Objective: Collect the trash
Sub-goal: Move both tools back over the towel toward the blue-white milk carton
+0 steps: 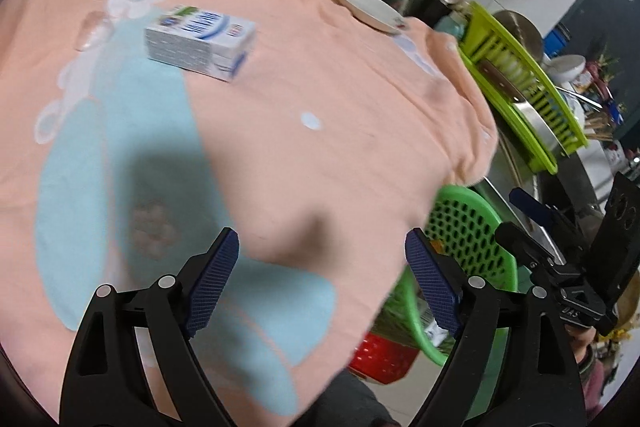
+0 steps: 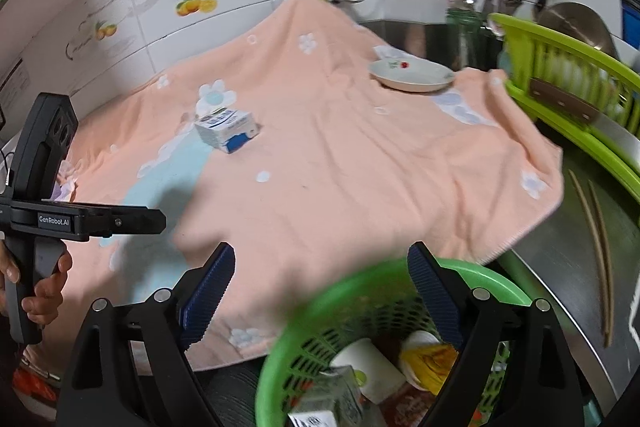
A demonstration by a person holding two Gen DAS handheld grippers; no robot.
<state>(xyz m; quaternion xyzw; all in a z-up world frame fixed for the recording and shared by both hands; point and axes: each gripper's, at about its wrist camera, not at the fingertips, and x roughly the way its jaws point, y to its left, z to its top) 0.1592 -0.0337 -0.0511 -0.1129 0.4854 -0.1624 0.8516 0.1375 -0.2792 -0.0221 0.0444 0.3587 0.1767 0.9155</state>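
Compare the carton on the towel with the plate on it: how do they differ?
The carton is a blue-and-white printed box lying on its side; the plate is round, shallow and cream, sitting flat. The carton lies mid-towel by the big flower; the plate sits at the far edge near the green rack. Both rest on the peach towel, outside the green basket.

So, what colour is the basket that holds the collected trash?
Bright green, with a perforated wall: the basket shows best in the right wrist view.
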